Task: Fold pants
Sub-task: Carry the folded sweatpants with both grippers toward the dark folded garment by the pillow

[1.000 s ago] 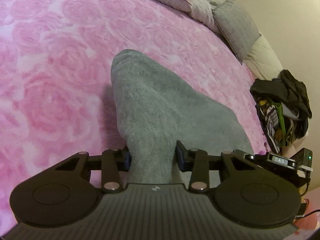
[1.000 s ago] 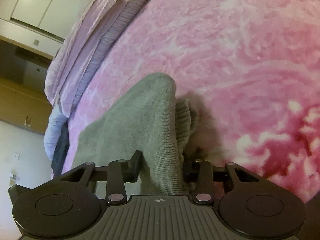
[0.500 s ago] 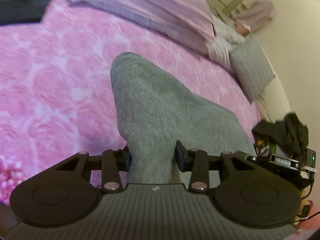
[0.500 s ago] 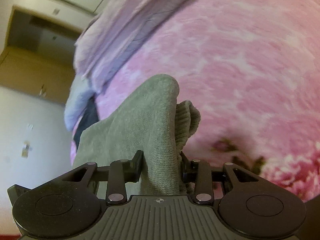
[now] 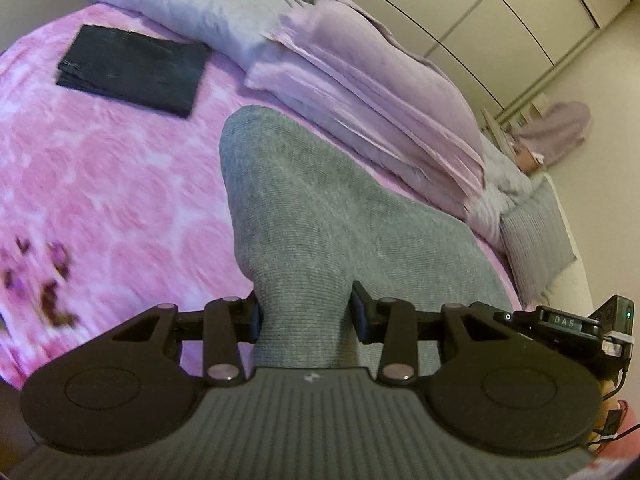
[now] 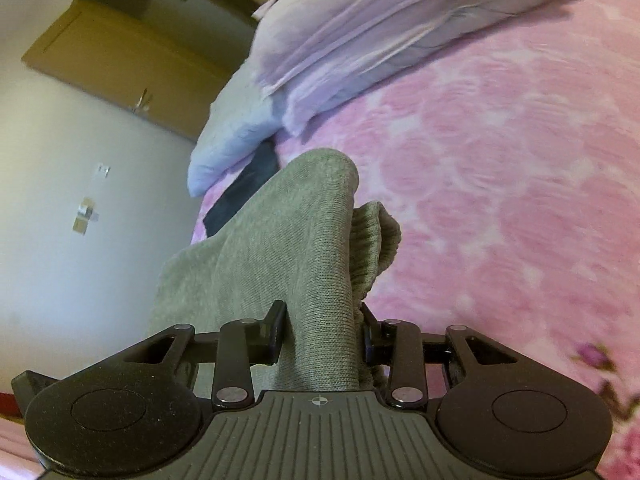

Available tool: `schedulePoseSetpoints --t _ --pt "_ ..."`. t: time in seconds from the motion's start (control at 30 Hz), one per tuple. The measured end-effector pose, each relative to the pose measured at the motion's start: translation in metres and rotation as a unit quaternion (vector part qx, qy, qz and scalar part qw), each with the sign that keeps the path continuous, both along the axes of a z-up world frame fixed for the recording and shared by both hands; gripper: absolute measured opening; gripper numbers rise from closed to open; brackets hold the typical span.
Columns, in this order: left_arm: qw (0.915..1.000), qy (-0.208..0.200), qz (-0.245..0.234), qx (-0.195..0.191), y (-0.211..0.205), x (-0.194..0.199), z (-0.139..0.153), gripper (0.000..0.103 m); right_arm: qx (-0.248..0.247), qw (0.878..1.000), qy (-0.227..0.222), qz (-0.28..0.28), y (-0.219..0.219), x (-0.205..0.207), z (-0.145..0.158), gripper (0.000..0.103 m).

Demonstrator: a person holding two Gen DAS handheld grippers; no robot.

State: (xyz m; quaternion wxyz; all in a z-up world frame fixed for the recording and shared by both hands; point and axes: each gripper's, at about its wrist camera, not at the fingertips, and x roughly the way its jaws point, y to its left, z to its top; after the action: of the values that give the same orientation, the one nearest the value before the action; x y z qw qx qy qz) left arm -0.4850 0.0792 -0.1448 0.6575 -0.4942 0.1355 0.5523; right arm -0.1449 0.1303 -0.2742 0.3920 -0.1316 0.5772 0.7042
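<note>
Grey knit pants (image 5: 320, 216) hang lifted above a pink rose-patterned bedspread (image 5: 104, 200). My left gripper (image 5: 306, 316) is shut on a bunched fold of the grey cloth, which fills the gap between its pads and drapes away to the right. In the right wrist view my right gripper (image 6: 322, 330) is shut on another fold of the pants (image 6: 288, 240); a ribbed cuff or waistband (image 6: 376, 236) pokes out on the right side of the fold. The bedspread (image 6: 500, 200) lies below and to the right.
A folded dark garment (image 5: 132, 70) lies on the bed at the far left, near a pale blue pillow (image 5: 192, 4). Lilac bedding (image 5: 380, 92) is heaped along the bed's far side, with a grey knit cushion (image 5: 536, 228) at the right. The wall and a wooden cabinet (image 6: 132, 48) show left.
Both grippers have risen and tilted upward with the grey pants still clamped. The pillows, the folded dark garment and the room's walls have come into view; the bedspread looks farther away.
</note>
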Motion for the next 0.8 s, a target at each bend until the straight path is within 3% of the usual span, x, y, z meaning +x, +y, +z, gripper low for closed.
schedulePoseSetpoints --t 0.4,0.8 --pt "0.9996 0.01 0.025 -0.004 0.112 -0.183 -0.008 0.035 -0.006 1.0 0.003 0.025 0.118 -0.201 -0.024 0.032" --pt "0.9967 0.006 0.074 0.034 0.249 -0.315 -0.052 0.035 0.044 0.996 -0.005 0.076 0.287 -0.354 -0.063 0.032"
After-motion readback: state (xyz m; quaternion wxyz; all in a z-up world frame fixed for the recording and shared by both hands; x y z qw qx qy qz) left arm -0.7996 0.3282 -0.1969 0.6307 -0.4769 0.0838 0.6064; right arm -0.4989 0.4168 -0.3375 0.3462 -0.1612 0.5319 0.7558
